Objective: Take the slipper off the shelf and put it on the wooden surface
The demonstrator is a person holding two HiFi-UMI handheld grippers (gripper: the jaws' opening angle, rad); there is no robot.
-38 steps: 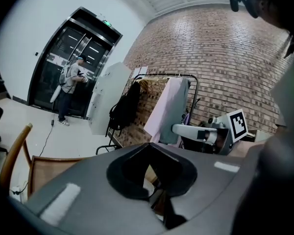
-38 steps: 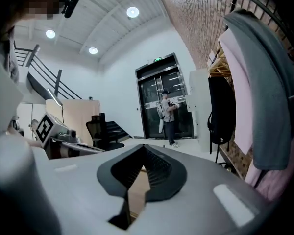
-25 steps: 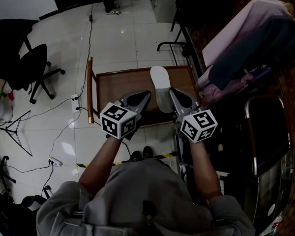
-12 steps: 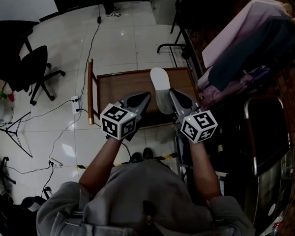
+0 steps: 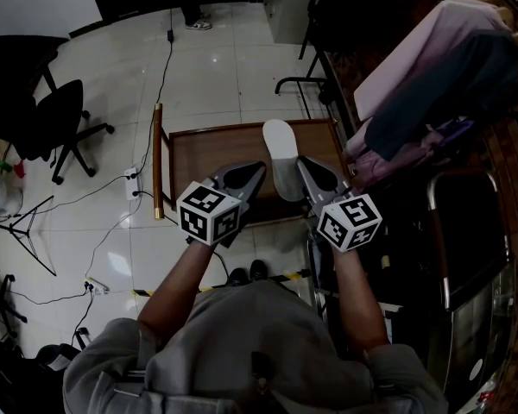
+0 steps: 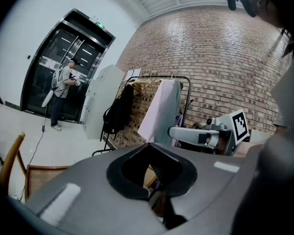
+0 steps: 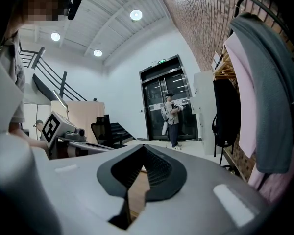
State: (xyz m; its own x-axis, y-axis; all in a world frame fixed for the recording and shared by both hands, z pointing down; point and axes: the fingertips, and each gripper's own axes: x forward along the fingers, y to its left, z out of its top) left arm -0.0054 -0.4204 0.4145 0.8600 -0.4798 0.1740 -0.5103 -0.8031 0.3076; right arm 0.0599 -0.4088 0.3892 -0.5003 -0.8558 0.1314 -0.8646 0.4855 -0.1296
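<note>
The wooden bench (image 5: 207, 149) carries the white slipper (image 5: 281, 158), which seems to lie flat near the right end, though the view is dim. It looks light, soft and bendy, so pinch its side edge. The left gripper (image 5: 246, 178) and right gripper (image 5: 315, 172) flank it, both clenched and empty.

White slipper (image 5: 281, 149); brown wooden surface (image 5: 211, 149); blk chair (image 5: 65, 110); white-tiled floor (image 5: 216, 67); red-brown brick wall (image 6: 225, 58).
</note>
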